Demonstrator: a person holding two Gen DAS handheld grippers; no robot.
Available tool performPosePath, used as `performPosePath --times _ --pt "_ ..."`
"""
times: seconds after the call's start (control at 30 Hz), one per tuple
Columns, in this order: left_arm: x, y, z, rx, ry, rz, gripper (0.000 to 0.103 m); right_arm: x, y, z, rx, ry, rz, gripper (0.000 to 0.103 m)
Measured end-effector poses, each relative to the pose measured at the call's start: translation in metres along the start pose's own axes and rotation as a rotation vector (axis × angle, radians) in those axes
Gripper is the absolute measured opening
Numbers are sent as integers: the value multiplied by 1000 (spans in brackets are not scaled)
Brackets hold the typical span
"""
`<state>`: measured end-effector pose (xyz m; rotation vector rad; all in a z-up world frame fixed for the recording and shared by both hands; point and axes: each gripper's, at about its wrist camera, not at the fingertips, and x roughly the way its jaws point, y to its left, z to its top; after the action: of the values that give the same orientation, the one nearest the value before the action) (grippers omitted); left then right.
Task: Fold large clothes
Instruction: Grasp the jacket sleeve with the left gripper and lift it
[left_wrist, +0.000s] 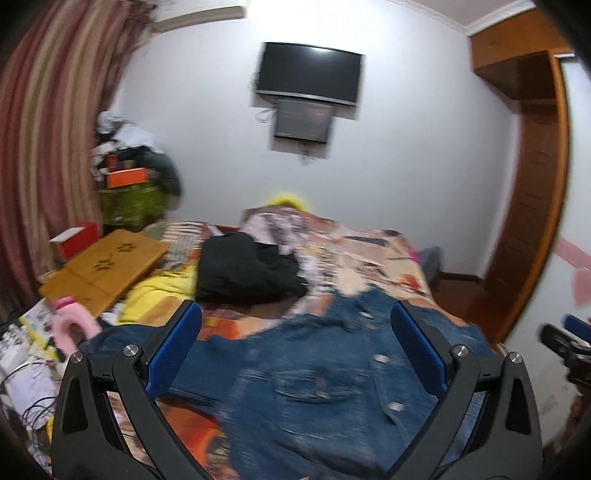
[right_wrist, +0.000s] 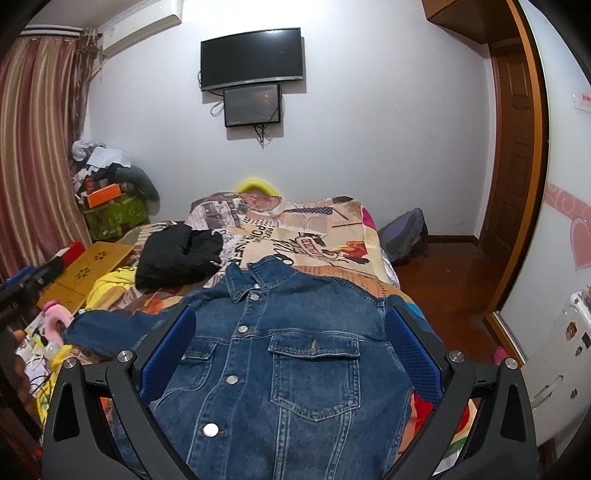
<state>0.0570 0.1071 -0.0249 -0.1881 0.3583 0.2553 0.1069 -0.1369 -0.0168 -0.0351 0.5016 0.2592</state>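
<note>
A blue denim jacket lies front-up on the bed, buttoned down the middle, its collar pointing away toward the far wall and its hem toward the cameras, so the long axis runs from the near edge of the bed straight up the mattress. 1 sleeve stretches out sideways to the left, across the patterned bedspread. 2 chest pockets with flaps show on the front, 1 on each side of the button line. The right gripper hovers over the jacket's chest with its blue-padded jaws spread wide, holding nothing; the pocket and buttons show plainly between them. The left gripper also stands wide open and empty above the jacket, seen from further left, and this view is blurred. Each gripper appears at the edge of the other's view: the right one at the right border of the left wrist view, the left one at the left border of the right wrist view. Beyond the collar a black garment lies crumpled on the bedspread, apart from the jacket. A wooden lap tray rests at the bed's left side, near a yellow cloth. A dark television hangs on the far wall.
</note>
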Motion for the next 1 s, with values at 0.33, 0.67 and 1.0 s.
performPosePath --times 0.33,0.67,1.0 --pt "72 124 -12 -161 120 275 103 48 -4 6 -3 62 -64 102" --pt "137 264 -91 -529 375 375 95 98 1 2 8 169 -57 102" --pt "181 319 -161 -840 524 242 75 132 12 -6 -16 253 -39 102"
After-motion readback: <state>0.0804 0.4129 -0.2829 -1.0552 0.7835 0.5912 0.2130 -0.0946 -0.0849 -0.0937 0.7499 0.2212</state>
